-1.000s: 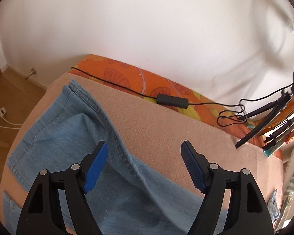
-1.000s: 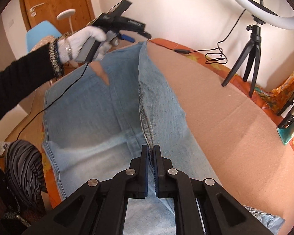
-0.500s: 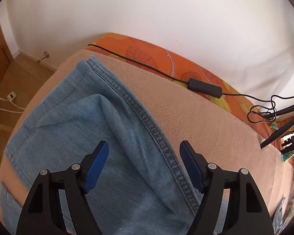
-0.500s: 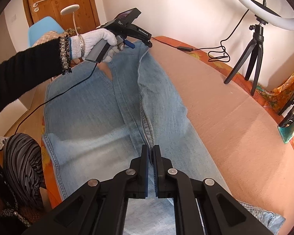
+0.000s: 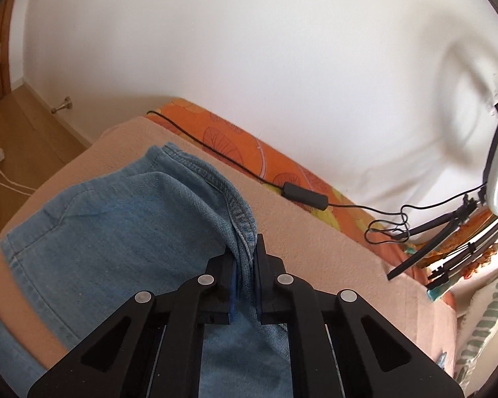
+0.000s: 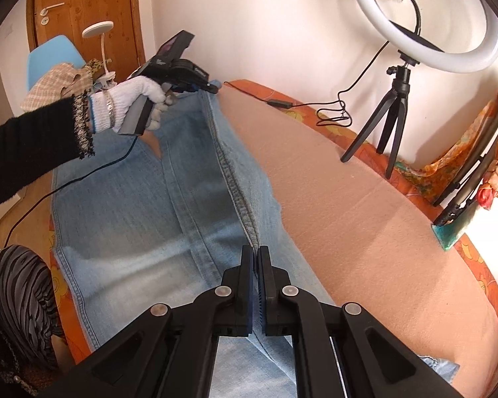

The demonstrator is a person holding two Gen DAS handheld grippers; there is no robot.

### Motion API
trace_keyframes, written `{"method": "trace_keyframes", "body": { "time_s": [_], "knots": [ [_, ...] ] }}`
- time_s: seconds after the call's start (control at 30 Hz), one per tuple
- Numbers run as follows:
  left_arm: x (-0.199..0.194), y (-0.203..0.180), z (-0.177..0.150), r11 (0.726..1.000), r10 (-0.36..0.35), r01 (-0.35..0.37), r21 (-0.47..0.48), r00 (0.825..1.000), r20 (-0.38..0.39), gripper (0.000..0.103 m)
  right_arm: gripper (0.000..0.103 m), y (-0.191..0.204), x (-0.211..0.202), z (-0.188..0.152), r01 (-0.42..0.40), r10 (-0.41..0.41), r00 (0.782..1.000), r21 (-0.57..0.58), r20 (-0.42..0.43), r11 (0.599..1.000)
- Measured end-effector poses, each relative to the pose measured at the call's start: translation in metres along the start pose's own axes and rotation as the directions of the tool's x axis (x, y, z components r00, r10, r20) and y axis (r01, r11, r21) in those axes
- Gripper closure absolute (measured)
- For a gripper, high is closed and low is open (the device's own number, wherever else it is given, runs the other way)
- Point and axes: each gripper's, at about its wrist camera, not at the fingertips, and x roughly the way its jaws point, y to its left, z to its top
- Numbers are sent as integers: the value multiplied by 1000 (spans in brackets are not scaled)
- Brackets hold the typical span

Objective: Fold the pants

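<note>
Light blue jeans (image 6: 132,215) lie spread on a peach blanket (image 6: 348,215). My left gripper (image 5: 245,258) has its jaws closing tight on a raised fold of the outer seam near the hem, pads pressing the denim (image 5: 116,232). The right wrist view shows that same left gripper (image 6: 212,89) at the far end of the leg, held by a white-gloved hand (image 6: 126,106). Nearer the waist, my right gripper (image 6: 256,258) is shut on the same seam, which runs taut and lifted between the two grippers.
A ring light (image 6: 425,23) on a black tripod (image 6: 391,116) stands at the blanket's far edge. Its cable with an inline box (image 5: 303,195) trails along the orange sheet. A wooden door (image 6: 83,10) and a blue chair (image 6: 53,59) are at the far left.
My left gripper came down over the outer seam and closed on it, bunching the denim up into a fold. The right gripper rose a little with the seam still pinched.
</note>
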Motion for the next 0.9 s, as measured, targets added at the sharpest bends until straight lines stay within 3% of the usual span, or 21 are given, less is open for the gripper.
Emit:
{"method": "trace_keyframes", "body": {
  "time_s": [0.17, 0.5, 0.7, 0.9],
  "knots": [
    [-60, 6, -8, 999, -22, 19, 45, 997, 74, 97, 103, 6, -28, 9, 31, -31, 999, -6, 18, 999],
    [-162, 51, -70, 997, -66, 70, -21, 985, 158, 97, 103, 70, -79, -10, 19, -19, 1000, -97, -2, 995],
    [-191, 85, -129, 995, -46, 58, -80, 988, 145, 97, 103, 105, -86, -38, -18, 11, 998, -128, -54, 992],
    [-194, 120, -181, 991, -22, 34, -130, 996, 91, 97, 103, 128, -82, -68, -65, 52, 993, -120, -102, 991]
  ]
}}
